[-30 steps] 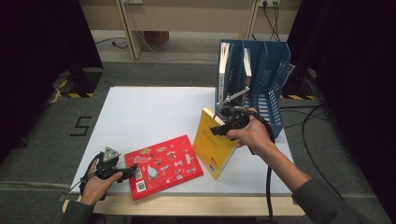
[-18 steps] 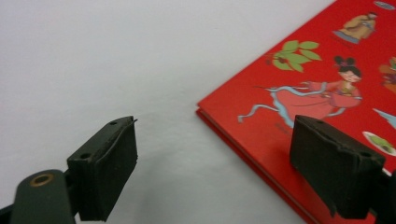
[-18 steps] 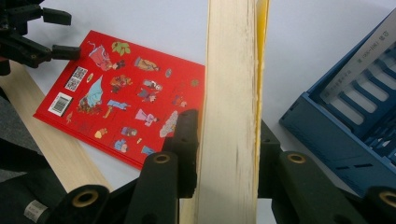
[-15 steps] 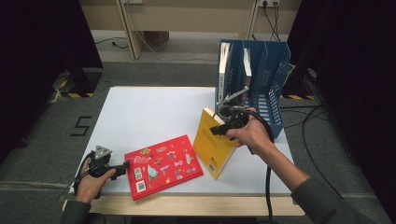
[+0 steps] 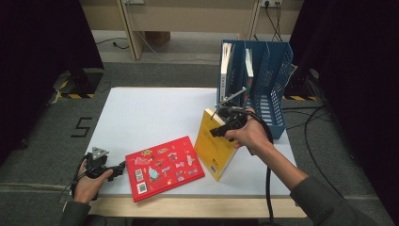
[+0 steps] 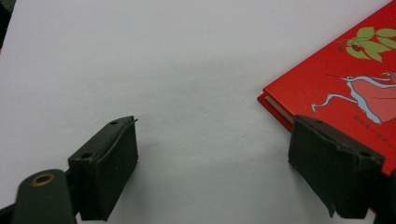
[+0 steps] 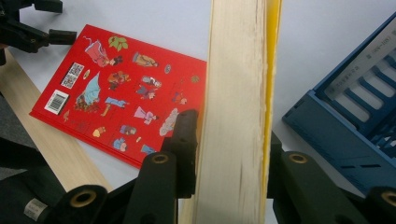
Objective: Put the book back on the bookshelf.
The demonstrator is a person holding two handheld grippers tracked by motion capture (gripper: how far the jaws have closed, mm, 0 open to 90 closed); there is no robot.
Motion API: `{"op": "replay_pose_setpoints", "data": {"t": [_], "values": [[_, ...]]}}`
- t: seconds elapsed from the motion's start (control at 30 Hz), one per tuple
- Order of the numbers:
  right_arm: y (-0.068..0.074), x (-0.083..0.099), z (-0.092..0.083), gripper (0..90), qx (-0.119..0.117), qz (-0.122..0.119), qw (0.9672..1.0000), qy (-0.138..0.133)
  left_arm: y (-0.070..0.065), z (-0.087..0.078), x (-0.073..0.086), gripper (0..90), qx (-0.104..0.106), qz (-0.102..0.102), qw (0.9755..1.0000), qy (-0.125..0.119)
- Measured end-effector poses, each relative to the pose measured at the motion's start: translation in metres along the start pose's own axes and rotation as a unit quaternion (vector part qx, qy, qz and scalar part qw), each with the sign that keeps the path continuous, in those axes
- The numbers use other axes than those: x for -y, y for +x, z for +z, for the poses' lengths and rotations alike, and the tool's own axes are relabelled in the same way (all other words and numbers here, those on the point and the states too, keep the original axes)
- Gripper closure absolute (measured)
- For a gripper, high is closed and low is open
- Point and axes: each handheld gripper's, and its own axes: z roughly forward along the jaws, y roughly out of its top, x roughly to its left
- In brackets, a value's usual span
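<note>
A red picture book [image 5: 164,167] lies flat near the table's front edge. My left gripper [image 5: 121,167] rests just left of it, low over the table, jaws wide open with bare table between them. In the left gripper view [image 6: 219,163] the red book's corner [image 6: 345,88] lies just beyond the right-hand pad [image 6: 334,163]. A yellow book [image 5: 216,148] stands tilted on its lower edge right of the red one. My right gripper [image 5: 217,117] is shut on its upper end. In the right gripper view [image 7: 231,154] both pads clamp the yellow book's page block [image 7: 233,93].
A blue file rack [image 5: 268,80] stands at the table's back right, close behind the right hand, with two or three books [image 5: 228,66] upright in its left slots. The white table [image 5: 155,113] has a wooden front edge [image 5: 188,207]. Cables trail from both grippers.
My left gripper has slid a little to the left, off the red book's left edge. The right gripper and the yellow book have kept still.
</note>
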Motion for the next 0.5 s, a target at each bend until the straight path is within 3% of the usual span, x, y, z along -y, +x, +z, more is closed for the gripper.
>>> {"op": "replay_pose_setpoints", "data": {"t": [0.17, 0.5], "values": [[0.0004, -0.0012, 0.0010, 70.3, 0.001, 0.000, 1.0000, 0.004, -0.0001, 0.0001, 0.0001, 15.0, 0.001, 0.000, 1.0000, 0.000], [0.0026, -0.0014, -0.0016, 72.8, 0.008, -0.029, 0.9995, 0.002, -0.0002, 0.0003, 0.0003, 15.0, 0.005, -0.002, 1.0000, -0.001]]}}
